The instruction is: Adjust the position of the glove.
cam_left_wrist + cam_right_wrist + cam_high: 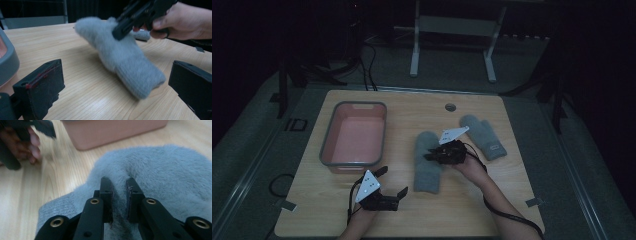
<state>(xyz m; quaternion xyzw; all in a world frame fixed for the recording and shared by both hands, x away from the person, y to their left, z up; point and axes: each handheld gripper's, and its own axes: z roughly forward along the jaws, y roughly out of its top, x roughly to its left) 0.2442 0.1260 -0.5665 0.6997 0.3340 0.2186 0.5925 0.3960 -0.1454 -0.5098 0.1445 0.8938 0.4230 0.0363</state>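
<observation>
Near mitten: right of the pink tub; right gripper pinches it.
Far mitten: farther right.
Left gripper: below the tub, wide apart.

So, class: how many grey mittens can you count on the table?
2. One mitten lies mid-table, pinched by the right gripper; the other mitten lies flat, farther right. None appears hidden.
</observation>
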